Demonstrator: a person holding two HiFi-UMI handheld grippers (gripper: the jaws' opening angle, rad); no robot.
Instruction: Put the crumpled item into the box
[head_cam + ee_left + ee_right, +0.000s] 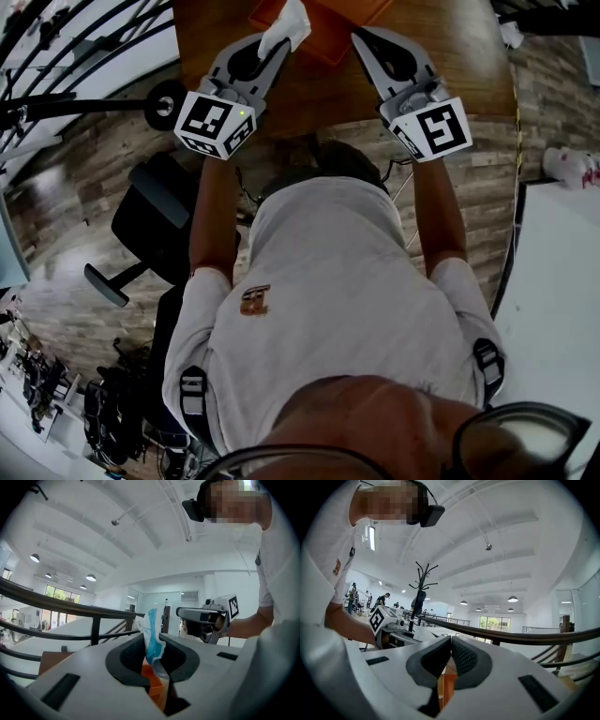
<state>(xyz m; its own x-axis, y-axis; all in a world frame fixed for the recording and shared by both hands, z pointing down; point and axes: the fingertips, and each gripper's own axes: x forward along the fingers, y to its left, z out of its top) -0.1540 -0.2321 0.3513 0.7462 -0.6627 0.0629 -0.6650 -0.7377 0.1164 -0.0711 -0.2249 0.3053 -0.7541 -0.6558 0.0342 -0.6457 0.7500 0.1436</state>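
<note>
While the left tongs (157, 656) pinch the crumpled item (152, 637), a white and blue wad standing up out of the pads, the right tongs (451, 651) are pressed together with nothing between them. Both are held out level in front of the person, side by side and apart. From the head view the wad sits at the tips of the left tongs, over the near left corner of the orange box (328, 42), which lies on the wooden table (450, 56) and is partly cut off by the top of the frame. Orange shows beneath both sets of jaws, so both tips seem to be at or over the box.

The step in hand looks like the drop. To do it well, carry the wad further in over the box's middle rather than letting go at the corner, since a light wad could catch the rim and roll onto the table. Lower it close to the box floor, then spread the pads fully so it does not cling. The right tongs should stay clear of the fall.
</note>
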